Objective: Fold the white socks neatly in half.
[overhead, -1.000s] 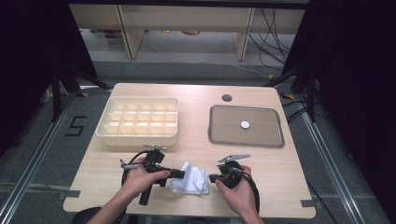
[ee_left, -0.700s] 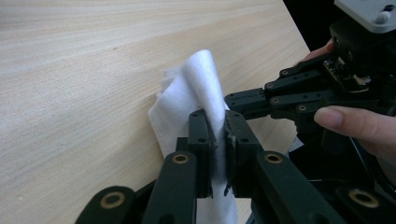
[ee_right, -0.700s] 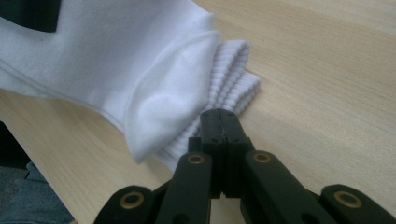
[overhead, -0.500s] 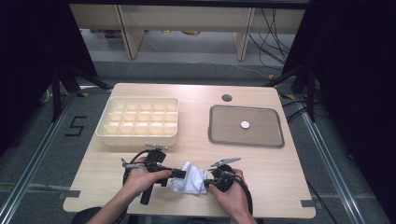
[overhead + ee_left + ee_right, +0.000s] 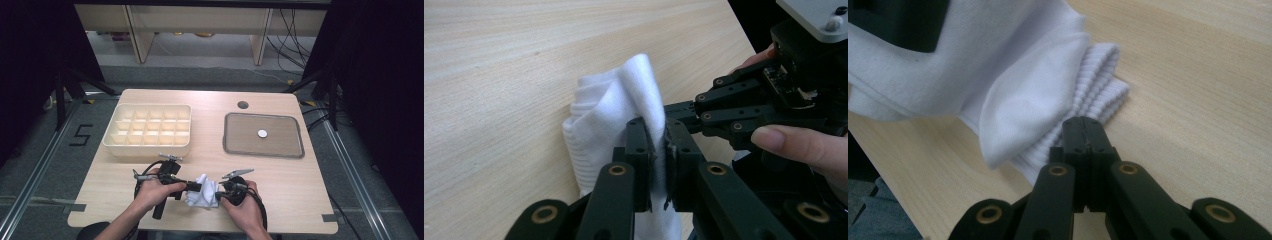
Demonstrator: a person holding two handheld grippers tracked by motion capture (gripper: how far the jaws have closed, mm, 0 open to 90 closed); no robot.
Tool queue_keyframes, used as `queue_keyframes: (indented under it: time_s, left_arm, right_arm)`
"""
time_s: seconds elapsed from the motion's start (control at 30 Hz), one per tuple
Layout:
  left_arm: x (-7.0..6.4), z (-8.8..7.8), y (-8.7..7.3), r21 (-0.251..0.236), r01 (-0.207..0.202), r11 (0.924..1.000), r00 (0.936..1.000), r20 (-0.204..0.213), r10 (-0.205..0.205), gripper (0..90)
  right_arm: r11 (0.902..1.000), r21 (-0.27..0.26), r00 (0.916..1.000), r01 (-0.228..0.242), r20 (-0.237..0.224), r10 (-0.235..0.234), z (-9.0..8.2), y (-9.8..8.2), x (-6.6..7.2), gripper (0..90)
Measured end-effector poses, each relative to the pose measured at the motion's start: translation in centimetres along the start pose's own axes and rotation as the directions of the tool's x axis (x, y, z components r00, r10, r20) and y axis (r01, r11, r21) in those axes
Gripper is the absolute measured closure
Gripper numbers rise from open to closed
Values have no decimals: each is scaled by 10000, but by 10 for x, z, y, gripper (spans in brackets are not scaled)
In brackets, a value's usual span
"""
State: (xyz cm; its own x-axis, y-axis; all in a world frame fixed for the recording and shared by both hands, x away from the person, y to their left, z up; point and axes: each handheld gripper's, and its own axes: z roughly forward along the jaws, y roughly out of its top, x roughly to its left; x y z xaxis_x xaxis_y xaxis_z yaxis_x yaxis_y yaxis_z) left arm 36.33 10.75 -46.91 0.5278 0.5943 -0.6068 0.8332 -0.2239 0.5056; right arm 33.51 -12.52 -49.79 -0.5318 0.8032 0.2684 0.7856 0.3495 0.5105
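A white sock [image 5: 202, 192] lies bunched on the wooden table near its front edge, between the two hands. My left gripper [image 5: 192, 186] comes in from the left, its jaws shut on a raised fold of the sock [image 5: 624, 100], and fabric shows pinched at the left gripper's [image 5: 659, 145] tips. My right gripper [image 5: 220, 189] comes in from the right with its jaws shut together. In the right gripper view, the right gripper [image 5: 1087, 130] has its tips against the ribbed cuff of the sock [image 5: 1098, 85]. No fabric shows between them.
A cream compartment box [image 5: 145, 145] stands behind the left hand. A grey flat tray [image 5: 235, 135] holding a small white disc [image 5: 262, 133] sits at the back right. A round hole [image 5: 243, 105] is in the tabletop. The front edge lies just below the hands.
My right gripper has edged left up to the sock, which is now more bunched up. The left gripper has kept still, shut on the sock.
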Motion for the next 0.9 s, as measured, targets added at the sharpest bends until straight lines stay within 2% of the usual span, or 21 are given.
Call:
queue_keyframes:
  time_s: [0.03, 0.07, 0.13, 0.17, 0.2, 0.27, 0.3, 0.33, 0.37, 0.4, 0.43, 0.5, 0.53, 0.57, 0.67, 0.8, 0.9]
  left_arm:
    - [0, 0, 0, -13, 0, 10000, 10000, -7, 0, 821]
    - [0, 0, 1, 52, -71, 10000, 10000, -45, 71, 821]
    - [-1, 0, 1, 29, -76, 10000, 10000, -53, 76, 821]
    - [-3, 2, 1, -207, 141, 9997, 9999, -59, -142, 821]
    - [-3, 2, 1, -212, 80, 9997, 9999, -82, -81, 821]
    - [-1, 1, 1, 107, -328, 9994, 9994, -120, 329, 821]
    - [-2, 2, 1, -7, -229, 9997, 9997, -51, 229, 821]
    - [-4, 3, 2, -75, -81, 9999, 9998, -177, 79, 821]
    - [-4, 5, 1, -280, -35, 9996, 10000, -27, 34, 821]
    - [-5, 4, 2, -128, -58, 9999, 9999, -145, 56, 821]
    - [-5, 6, 1, -341, -47, 9994, 10000, -32, 46, 821]
    - [-4, 4, 2, -171, -243, 9996, 9996, -132, 240, 821]
    - [-6, 4, 2, -281, -48, 9996, 9999, -143, 44, 821]
    - [-6, 4, 2, -264, -52, 9996, 9999, -155, 47, 821]
    - [-6, 5, 2, -414, -85, 9991, 9999, -84, 82, 821]
    - [-6, 2, 4, -198, -219, 9996, 9995, -242, 215, 821]
    - [-6, 2, 4, -195, -355, 9992, 9990, -277, 350, 820]
  right_arm:
    - [9994, -253, 9992, 245, -306, -253, 0, 0, 0, 900]
    - [9992, -323, 9993, 228, -283, -238, 1, 0, 0, 900]
    - [9996, -234, 9994, 180, -300, -187, 0, 0, 2, 900]
    - [9994, -243, 9990, 263, -365, -272, 1, 1, 1, 900]
    - [9999, -101, 9991, 114, -417, -118, 1, 1, 2, 900]
    - [9993, -291, 9992, 227, -325, -237, 2, 1, 3, 900]
    - [9988, -362, 9988, 332, -340, -344, 3, 1, 3, 900]
    - [9992, -282, 9988, 289, -396, -300, 2, 2, 3, 900]
    - [9991, -324, 9990, 262, -362, -274, 3, 2, 4, 900]
    - [9994, -270, 9993, 196, -312, -204, 3, 2, 4, 900]
    - [9995, -189, 9993, 242, -287, -247, 4, 2, 4, 900]
    - [9992, -311, 9990, 249, -357, -260, 4, 2, 5, 900]
    - [9992, -318, 9991, 252, -341, -263, 4, 2, 6, 900]
    - [9989, -281, 9983, 374, -426, -386, 4, 3, 5, 900]
    - [9989, -375, 9988, 291, -387, -305, 6, 3, 7, 900]
    - [9992, -302, 9989, 254, -391, -266, 7, 4, 9, 900]
    - [9982, -383, 9978, 455, -457, -472, 9, 5, 9, 900]
